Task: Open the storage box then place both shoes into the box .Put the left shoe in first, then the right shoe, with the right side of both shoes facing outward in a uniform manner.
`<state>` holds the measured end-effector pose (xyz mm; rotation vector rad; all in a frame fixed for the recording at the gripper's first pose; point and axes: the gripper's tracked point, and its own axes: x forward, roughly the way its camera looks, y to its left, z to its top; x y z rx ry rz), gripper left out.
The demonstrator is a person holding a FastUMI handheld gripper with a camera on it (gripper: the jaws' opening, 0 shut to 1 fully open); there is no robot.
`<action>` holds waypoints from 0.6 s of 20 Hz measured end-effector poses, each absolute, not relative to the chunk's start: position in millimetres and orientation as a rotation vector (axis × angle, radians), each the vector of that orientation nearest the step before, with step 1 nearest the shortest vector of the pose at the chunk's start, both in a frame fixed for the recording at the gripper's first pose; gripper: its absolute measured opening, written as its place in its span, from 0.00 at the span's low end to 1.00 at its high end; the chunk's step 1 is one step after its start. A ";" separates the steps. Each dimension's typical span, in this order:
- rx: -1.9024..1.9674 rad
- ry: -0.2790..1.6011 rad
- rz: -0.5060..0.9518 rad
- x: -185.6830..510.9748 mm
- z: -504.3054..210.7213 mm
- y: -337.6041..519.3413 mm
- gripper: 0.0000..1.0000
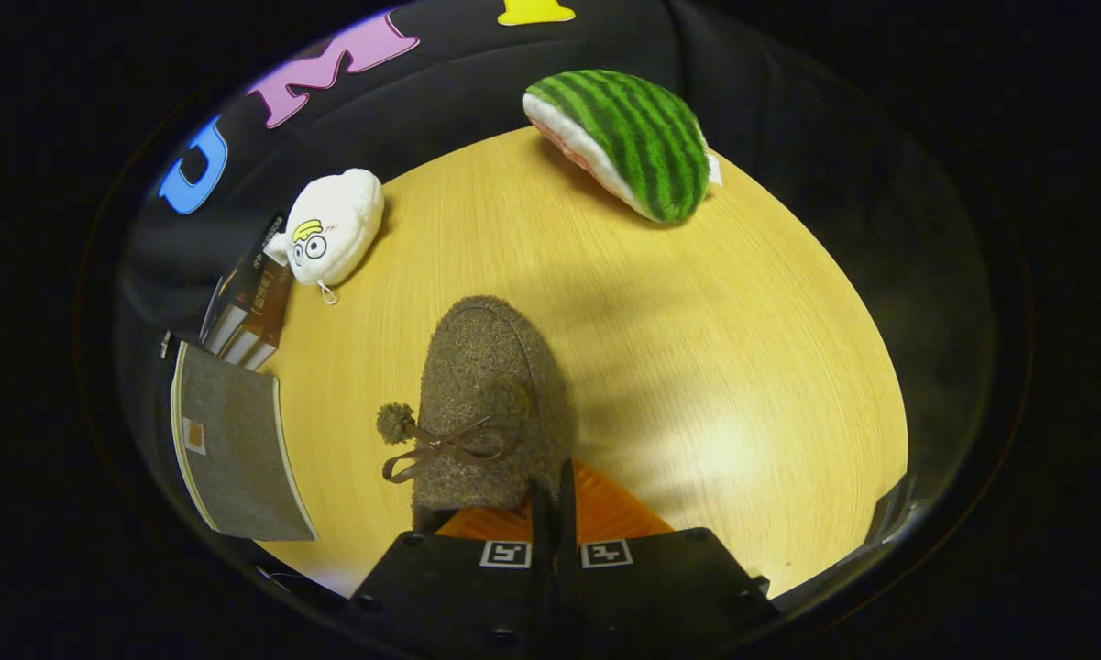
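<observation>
A recording booth: black cloth wall behind a wooden table.

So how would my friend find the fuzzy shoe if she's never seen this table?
Start at the round yellow wooden table. Near its middle, just ahead of the closed fingers of the hand-held gripper, which pinch its rear edge, is the fuzzy shoe. It's the only brown woolly thing, with a ribbon bow and a little pompom, unlike the white plush toy and the striped watermelon plush beyond it.
</observation>
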<state>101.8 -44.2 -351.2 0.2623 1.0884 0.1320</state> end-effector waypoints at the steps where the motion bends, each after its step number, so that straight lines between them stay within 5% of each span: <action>1: 0.281 1.084 0.135 99.3 -340.7 -36.7 0.05; 12: 0.396 0.946 0.279 86.7 -182.6 94.7 0.05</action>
